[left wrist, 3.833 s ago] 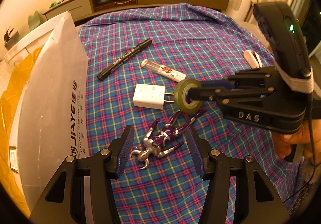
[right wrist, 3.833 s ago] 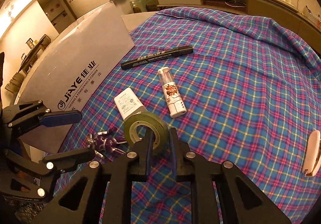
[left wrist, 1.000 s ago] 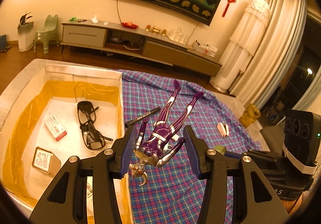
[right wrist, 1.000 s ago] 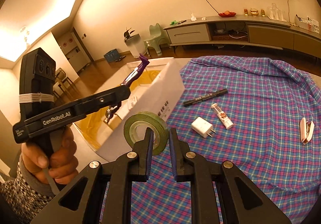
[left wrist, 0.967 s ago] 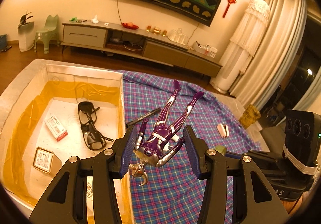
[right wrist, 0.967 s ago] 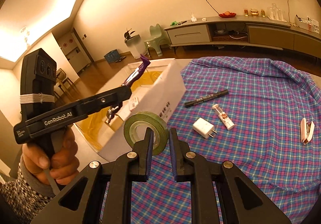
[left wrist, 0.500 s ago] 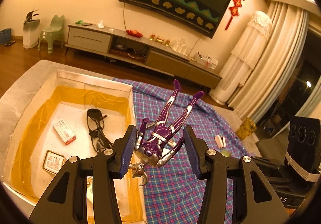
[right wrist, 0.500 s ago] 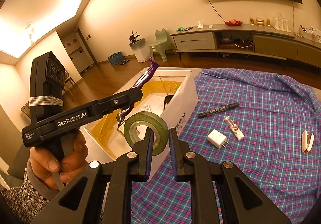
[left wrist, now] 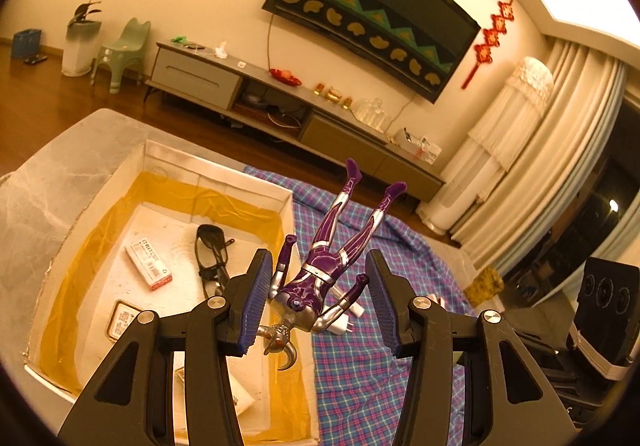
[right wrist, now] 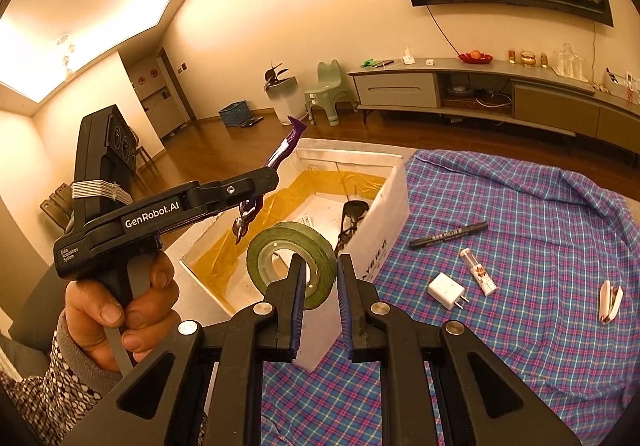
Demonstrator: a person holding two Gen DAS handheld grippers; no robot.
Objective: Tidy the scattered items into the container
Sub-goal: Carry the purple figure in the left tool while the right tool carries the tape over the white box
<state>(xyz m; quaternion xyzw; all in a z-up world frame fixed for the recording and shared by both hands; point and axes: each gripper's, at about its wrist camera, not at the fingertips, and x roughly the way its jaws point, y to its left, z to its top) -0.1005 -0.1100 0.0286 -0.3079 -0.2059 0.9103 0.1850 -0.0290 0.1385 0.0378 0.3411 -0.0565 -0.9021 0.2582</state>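
My left gripper is shut on a purple and silver toy figure, held head down in the air over the right wall of the white box. The figure also shows in the right wrist view, above the box. My right gripper is shut on a roll of green tape and holds it above the box's near corner. The box has yellow lining and holds black sunglasses and small packets.
On the plaid cloth lie a black marker, a small tube, a white charger and a white clip. A TV cabinet stands along the far wall. The box sits at the cloth's left edge.
Both grippers have risen and moved left toward the box, each with its object. The figure now hangs over the box's right wall, and the tape is nearer the box.
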